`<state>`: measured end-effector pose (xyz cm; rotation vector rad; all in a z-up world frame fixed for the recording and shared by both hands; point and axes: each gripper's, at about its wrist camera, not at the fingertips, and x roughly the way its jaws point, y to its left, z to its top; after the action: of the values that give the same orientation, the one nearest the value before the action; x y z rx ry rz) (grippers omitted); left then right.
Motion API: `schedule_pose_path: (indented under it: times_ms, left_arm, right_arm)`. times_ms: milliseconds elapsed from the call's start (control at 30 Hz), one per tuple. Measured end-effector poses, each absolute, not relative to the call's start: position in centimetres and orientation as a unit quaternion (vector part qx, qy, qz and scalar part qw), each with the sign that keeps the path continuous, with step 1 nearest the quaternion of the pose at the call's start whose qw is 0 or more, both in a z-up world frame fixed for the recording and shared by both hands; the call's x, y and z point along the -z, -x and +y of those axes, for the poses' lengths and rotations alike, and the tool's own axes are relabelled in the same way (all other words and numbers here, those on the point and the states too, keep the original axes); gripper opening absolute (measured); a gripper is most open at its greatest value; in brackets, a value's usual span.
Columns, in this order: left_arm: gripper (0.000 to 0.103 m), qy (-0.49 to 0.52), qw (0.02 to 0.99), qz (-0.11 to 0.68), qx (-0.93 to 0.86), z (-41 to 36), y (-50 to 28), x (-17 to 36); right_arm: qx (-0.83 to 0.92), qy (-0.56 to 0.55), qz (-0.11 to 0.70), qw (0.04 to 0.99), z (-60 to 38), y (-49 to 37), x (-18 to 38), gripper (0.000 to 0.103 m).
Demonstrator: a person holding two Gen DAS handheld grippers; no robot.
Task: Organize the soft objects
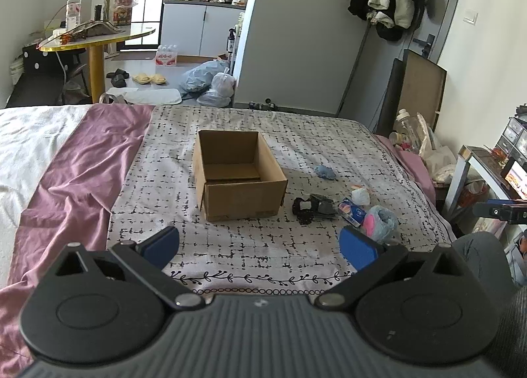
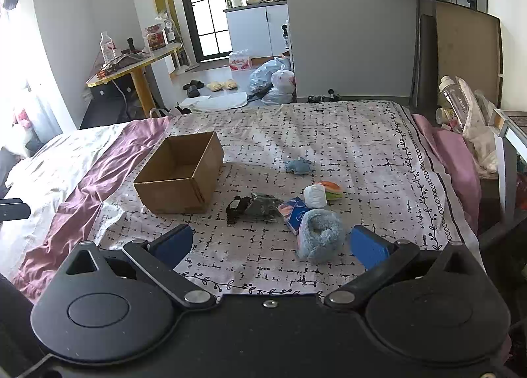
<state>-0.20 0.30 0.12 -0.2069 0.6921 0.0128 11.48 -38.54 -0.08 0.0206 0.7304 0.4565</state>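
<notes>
**Both grippers idle, box empty, items unsorted**

Left hand-held gripper (image 1: pixel 258 248) and right hand-held gripper (image 2: pixel 271 243) were spread wide, holding nothing, above the bed's near edge. Cardboard box (image 2: pixel 164 192) sat open-topped and empty at mid-bed, presumably as the receptacle. Soft items lay clustered to its right: fluffy blue slipper (image 2: pixel 319 234), blue cloth (image 2: pixel 299 166), white roll (image 2: pixel 315 196) (possibly socks). Open cover surrounded the box, so approach looked unobstructed.

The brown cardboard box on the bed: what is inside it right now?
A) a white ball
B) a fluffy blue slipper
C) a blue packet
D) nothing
D: the brown cardboard box shows only its bare floor, while the fluffy blue slipper lies outside it on the patterned bedspread.
</notes>
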Motion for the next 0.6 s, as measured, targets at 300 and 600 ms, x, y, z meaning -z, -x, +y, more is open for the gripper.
schedule_pose_path:
  times_ms: [300, 600]
  left_arm:
    - [0.103, 0.105, 0.935, 0.34, -0.004, 0.35, 0.12, 0.0]
    - [0.103, 0.108, 0.934, 0.34, -0.006, 0.49, 0.11, 0.12]
  right_arm:
    - [-0.217, -0.011, 0.351, 0.911, -38.84, -11.63, -0.09, 0.103]
    - [-0.214, -0.014, 0.349, 0.912, -38.77, -11.63, -0.4, 0.103]
